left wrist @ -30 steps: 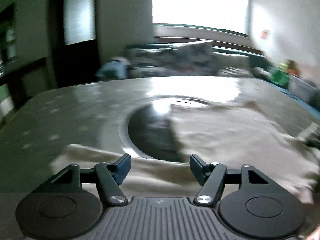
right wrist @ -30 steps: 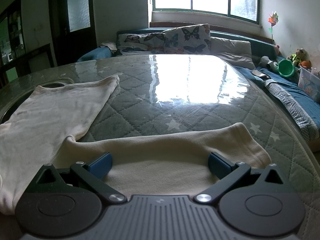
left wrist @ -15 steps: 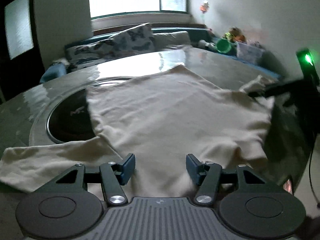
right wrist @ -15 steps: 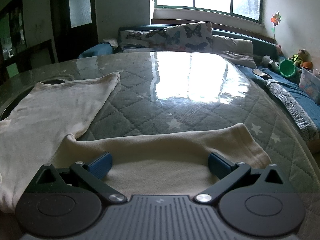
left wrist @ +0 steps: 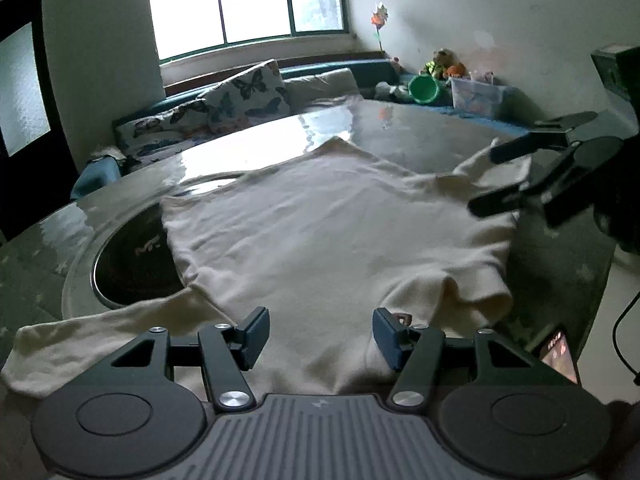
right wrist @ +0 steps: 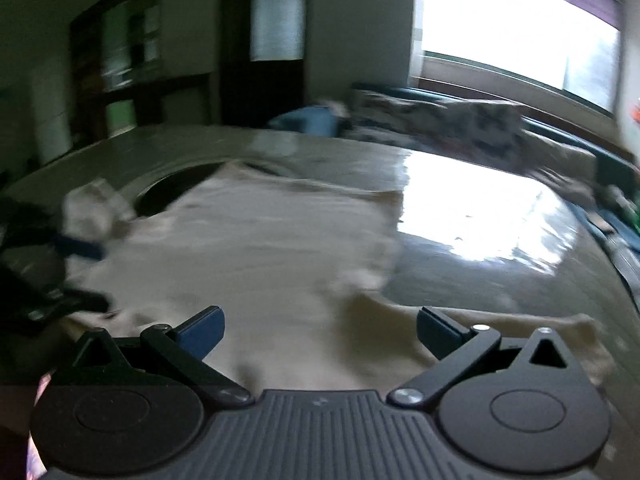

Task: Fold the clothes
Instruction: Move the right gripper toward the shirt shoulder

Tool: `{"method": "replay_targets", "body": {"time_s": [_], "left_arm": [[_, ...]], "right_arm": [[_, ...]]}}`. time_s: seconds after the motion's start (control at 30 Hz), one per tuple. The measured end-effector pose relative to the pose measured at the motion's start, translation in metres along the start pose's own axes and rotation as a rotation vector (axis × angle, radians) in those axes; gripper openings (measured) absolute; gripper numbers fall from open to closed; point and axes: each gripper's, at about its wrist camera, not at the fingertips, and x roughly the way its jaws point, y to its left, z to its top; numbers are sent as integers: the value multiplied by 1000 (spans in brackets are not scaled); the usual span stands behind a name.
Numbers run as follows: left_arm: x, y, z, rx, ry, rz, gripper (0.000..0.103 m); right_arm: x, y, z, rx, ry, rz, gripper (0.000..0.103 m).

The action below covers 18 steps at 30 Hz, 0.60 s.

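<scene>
A cream long-sleeved shirt [left wrist: 320, 224] lies spread flat on the table, with one sleeve [left wrist: 100, 336] trailing left. My left gripper [left wrist: 320, 336] is open and low over the near edge by the collar [left wrist: 444, 292], with only cloth under the gap. Across the shirt, my right gripper [left wrist: 486, 180] is open at the other sleeve [left wrist: 500, 160]. The right wrist view is blurred. There the right gripper [right wrist: 320, 320] is open above the shirt [right wrist: 256, 248], and the left gripper [right wrist: 86, 276] shows at the far left edge.
The table [left wrist: 420, 136] has a quilted grey cover under a glossy sheet and a round dark inset [left wrist: 132, 264] partly under the shirt. A phone [left wrist: 558, 354] lies at the near right edge. A sofa with butterfly pillows [left wrist: 244, 96] and toys stands behind.
The left gripper's view has swung right and now looks across the whole shirt. The right gripper has turned left toward the shirt body and is moving, blurring its view. Both stayed open.
</scene>
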Motion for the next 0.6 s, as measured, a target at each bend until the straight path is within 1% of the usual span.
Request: {"method": "replay_targets", "body": {"time_s": [0.07,0.1,0.13,0.2,0.3,0.37,0.43,0.5,0.6], "left_arm": [[1,0,-3,5,11,-9,61],[1,0,-4,7,11,-9,63],[0,0,-4,8,11,-9,65],[-1,2,-3,7,17,-21,66],[-3,3,0,24,22,-28,66],[-6,3,6,43,9,-28,66],[-9,4,13,47,-7,-33,66],[-11,5,20,47,-26,-43,66],[-9,4,31,48,-43,-50,66]], "right_arm": [[4,12,-3,-44,13,19,103],[6,16,-4,-64,26,25,103],[8,20,-8,-84,41,28,103],[10,27,-15,-124,63,20,103],[1,31,-19,-143,45,13,103],[-6,28,-18,-125,26,16,103],[-18,18,-17,-57,8,13,103],[-27,4,-17,-7,-4,-19,103],[-33,-19,-20,71,-6,-91,103]]}}
